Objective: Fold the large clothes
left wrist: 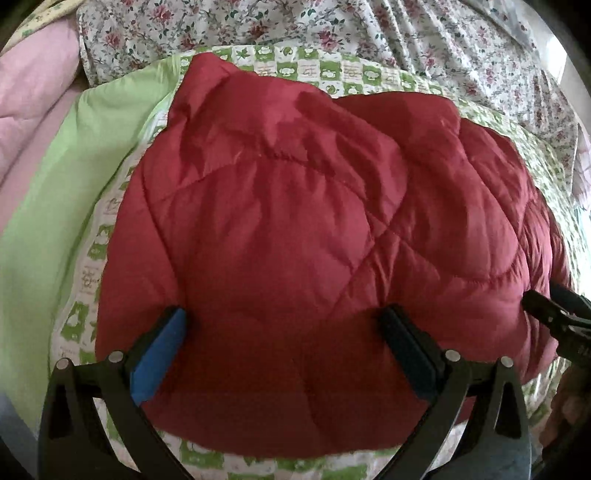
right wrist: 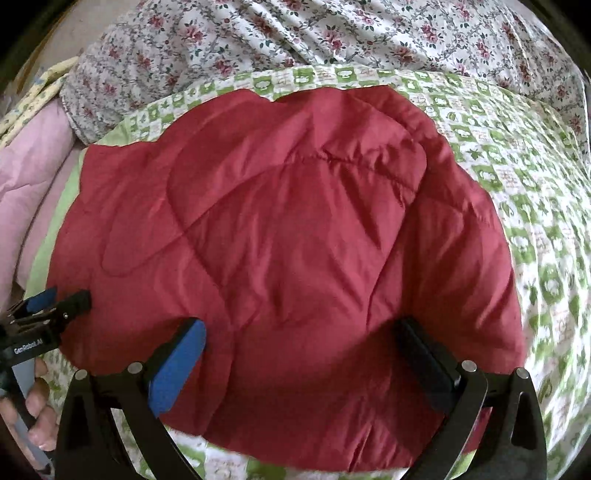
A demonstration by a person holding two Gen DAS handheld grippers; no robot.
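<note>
A padded red quilted jacket (left wrist: 295, 229) lies folded into a rounded bundle on a green-and-white checked sheet (left wrist: 354, 72). My left gripper (left wrist: 284, 323) hovers open over the jacket's near edge, with nothing between its blue-padded and black fingers. In the right wrist view the same jacket (right wrist: 288, 240) fills the middle, and my right gripper (right wrist: 301, 332) stands open above its near edge, holding nothing. Each gripper shows in the other's view: the right gripper (left wrist: 546, 299) at the jacket's right side, the left gripper (right wrist: 62, 297) at its left side.
A floral bedsheet (right wrist: 332, 33) covers the bed behind the checked sheet (right wrist: 517, 177). A pink quilt (left wrist: 33, 88) and a plain light-green cloth (left wrist: 55, 192) lie to the left. A person's hand (right wrist: 37, 406) grips the left tool's handle.
</note>
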